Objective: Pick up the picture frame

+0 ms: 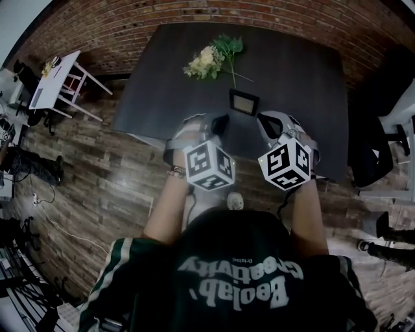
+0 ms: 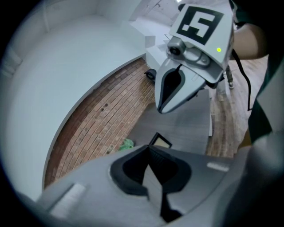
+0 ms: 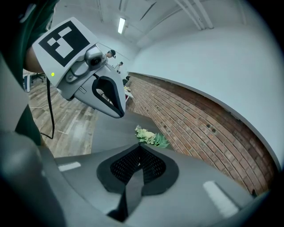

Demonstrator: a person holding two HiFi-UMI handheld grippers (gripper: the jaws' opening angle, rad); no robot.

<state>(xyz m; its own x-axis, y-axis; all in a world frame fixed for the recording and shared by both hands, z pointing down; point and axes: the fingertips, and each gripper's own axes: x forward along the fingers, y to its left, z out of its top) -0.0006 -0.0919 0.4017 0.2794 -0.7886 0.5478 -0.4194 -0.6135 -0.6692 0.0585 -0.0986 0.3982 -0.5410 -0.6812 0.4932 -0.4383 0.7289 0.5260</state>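
Observation:
A small black picture frame (image 1: 244, 102) with a pale inset stands on the dark table (image 1: 305, 97), just in front of a bunch of pale flowers (image 1: 211, 59). Both grippers hover over the table's near edge, side by side and short of the frame. My left gripper (image 1: 219, 121) is to the frame's near left, its jaws shut and empty. My right gripper (image 1: 264, 121) is to its near right, likewise shut on nothing. In the left gripper view the frame (image 2: 160, 141) shows just past the closed jaw tips (image 2: 148, 148). The right gripper view looks over its closed jaws (image 3: 139, 148) towards the flowers (image 3: 148, 136).
A brick wall (image 1: 194, 19) runs behind the table. A white side table (image 1: 55, 78) stands on the wooden floor at the left. A black office chair (image 1: 373, 162) is close to the table's right edge, with someone's shoes (image 1: 382, 249) beyond it.

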